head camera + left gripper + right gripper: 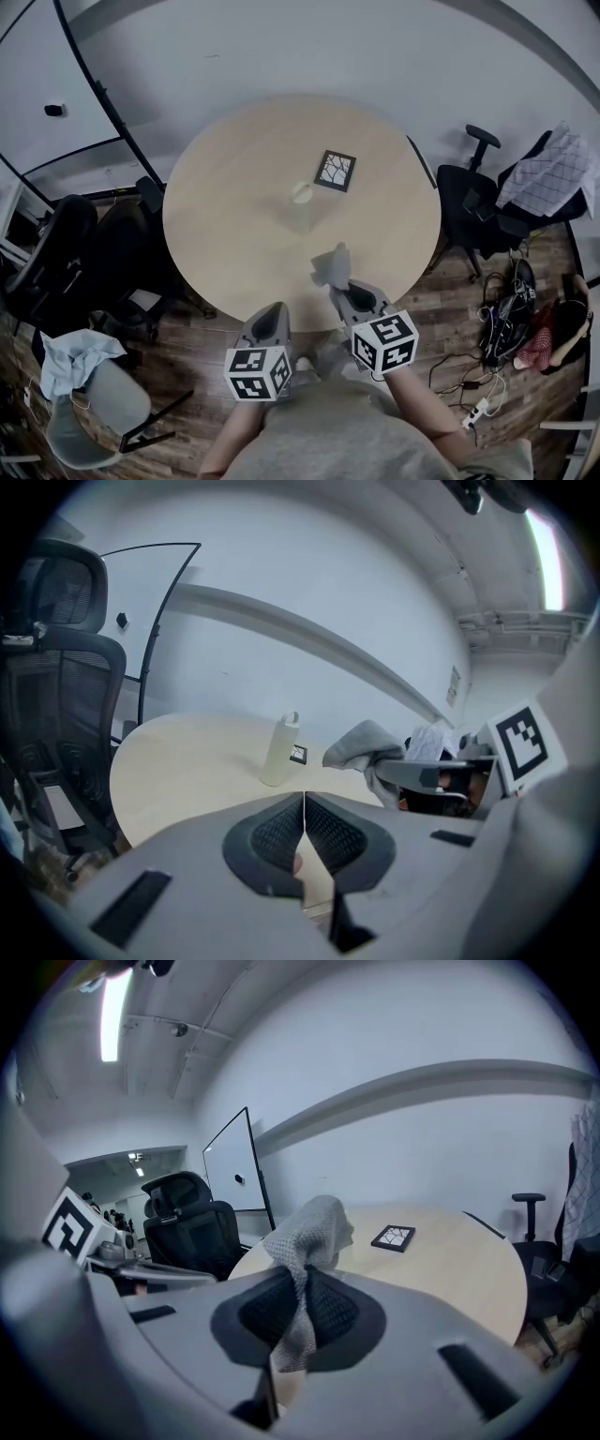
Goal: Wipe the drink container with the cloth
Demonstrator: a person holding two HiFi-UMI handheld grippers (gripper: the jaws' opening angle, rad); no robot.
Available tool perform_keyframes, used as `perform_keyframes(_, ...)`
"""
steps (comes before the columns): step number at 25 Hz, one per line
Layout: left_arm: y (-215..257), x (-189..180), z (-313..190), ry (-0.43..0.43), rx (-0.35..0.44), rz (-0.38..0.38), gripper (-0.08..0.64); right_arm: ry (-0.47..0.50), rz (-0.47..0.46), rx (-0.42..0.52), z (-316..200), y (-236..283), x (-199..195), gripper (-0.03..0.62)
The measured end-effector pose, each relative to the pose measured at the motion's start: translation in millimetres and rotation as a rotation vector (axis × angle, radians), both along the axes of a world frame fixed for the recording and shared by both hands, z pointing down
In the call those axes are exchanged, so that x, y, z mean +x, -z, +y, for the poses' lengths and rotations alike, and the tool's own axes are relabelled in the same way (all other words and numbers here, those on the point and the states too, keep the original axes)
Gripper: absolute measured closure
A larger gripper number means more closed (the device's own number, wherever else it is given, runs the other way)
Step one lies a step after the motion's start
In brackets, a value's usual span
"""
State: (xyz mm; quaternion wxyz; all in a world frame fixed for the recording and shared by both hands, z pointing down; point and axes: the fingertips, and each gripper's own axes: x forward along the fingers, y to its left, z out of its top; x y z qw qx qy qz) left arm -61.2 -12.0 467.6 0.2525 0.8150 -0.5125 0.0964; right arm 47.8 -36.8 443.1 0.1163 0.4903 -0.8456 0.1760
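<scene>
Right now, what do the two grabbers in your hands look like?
Both are grey plastic. The left gripper and right gripper each carry a white cube with black square markers, and their fingers have dark ribbed pads. The person wears a greyish top.

The table (pixel 234 216) is pale beige wood. The bottle (pixel 279 752) is creamy white. The cloth (pixel 309 1227) is grey, with a fine knit weave. A black frame (pixel 335 171) holds a white crackle pattern. The left gripper (pixel 304 829) and right gripper (pixel 302 1314) are grey with black textured pads (pixel 275 836). Their cubes (pixel 258 373) are white with black square markers. The floor (pixel 450 309) is dark brown planks. White fabric (pixel 548 173) over a black chair (pixel 469 202) has a thin dark check.
</scene>
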Motion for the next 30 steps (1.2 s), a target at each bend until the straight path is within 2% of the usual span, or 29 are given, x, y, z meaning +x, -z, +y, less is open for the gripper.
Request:
perform_keyframes(18,5,1,1,-0.003,0.014,0.005,0.557,-0.016,-0.023,0.011,11,6,6,0.58)
perform_keyframes(30,4,5,-4,-0.02,0.013,0.006,0.557,-0.035,0.0,0.017,14,4,12,0.58)
